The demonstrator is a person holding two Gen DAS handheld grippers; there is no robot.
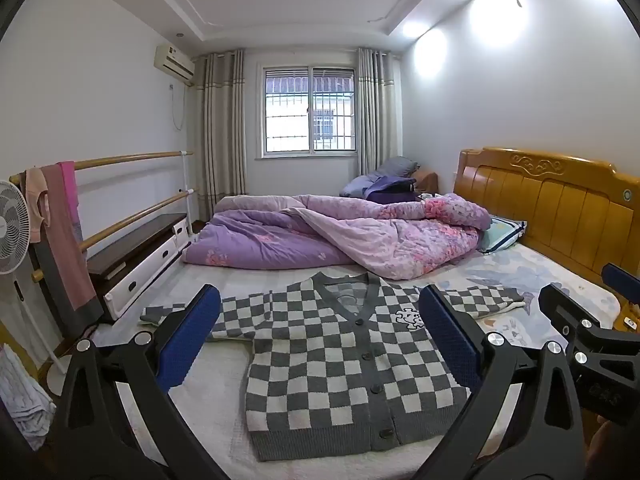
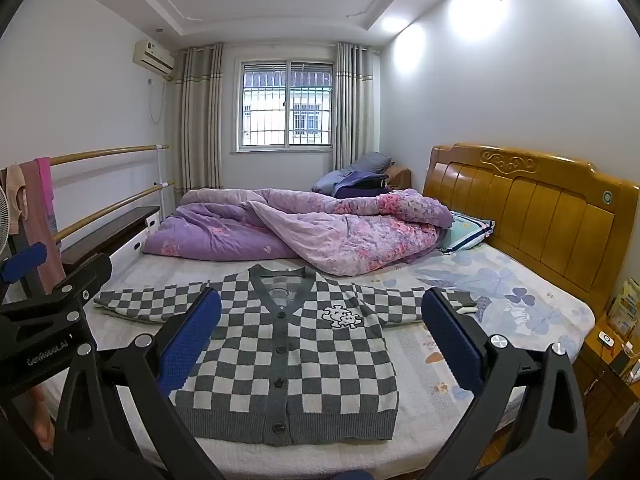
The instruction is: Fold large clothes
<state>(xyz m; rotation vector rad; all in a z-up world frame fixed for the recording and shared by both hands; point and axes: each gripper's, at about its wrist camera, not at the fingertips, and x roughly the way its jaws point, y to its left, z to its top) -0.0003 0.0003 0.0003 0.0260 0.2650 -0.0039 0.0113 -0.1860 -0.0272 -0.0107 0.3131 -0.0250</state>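
A grey and white checked cardigan [image 1: 340, 364] [image 2: 296, 356] lies flat and buttoned on the bed, sleeves spread to both sides, hem toward me. My left gripper [image 1: 320, 340] hovers above its near half, wide open, nothing between the blue pads. My right gripper [image 2: 320, 340] hangs the same way, open and empty, over the cardigan's lower part. The right gripper [image 1: 580, 336] shows at the right edge of the left wrist view. In the right wrist view the left gripper [image 2: 52, 288] appears at the left edge, with fingers of a hand below it.
A crumpled purple floral quilt [image 1: 340, 236] [image 2: 304, 228] fills the bed's far half. A wooden headboard [image 2: 532, 208] stands at the right, a nightstand [image 2: 612, 356] beside it. On the left are a drawer unit [image 1: 140, 264], wooden rails with hung clothes [image 1: 60, 220] and a fan [image 1: 12, 228].
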